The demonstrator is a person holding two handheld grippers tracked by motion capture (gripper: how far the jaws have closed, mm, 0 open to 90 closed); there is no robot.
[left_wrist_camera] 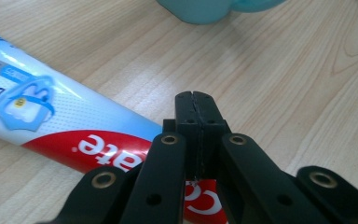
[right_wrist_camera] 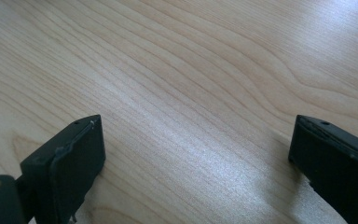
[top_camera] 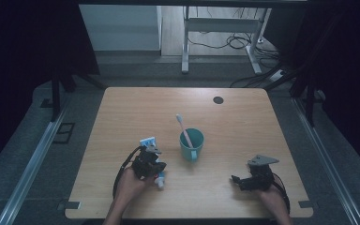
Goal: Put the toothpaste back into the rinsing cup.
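The toothbrush [top_camera: 183,127] stood in the cup [top_camera: 191,145]; your left hand-held gripper [left_wrist_camera: 196,100], clenched empty, sat over the toothpaste [left_wrist_camera: 65,121] lying on the surface [top_camera: 243,126], ungrasped, your right hand-held gripper [right_wrist_camera: 196,154] released.

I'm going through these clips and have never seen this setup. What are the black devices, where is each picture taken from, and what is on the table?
A person holds a hand-held gripper in each hand. The high view looks down on the wooden table; the other two pictures come from cameras riding on each gripper.

On the table stand a teal mug with a pink toothbrush in it, and a toothpaste tube lies beside it.

The left gripper has its fingers pressed together, empty, just above the tube. The right gripper rests apart with fingers wide open, holding nothing.
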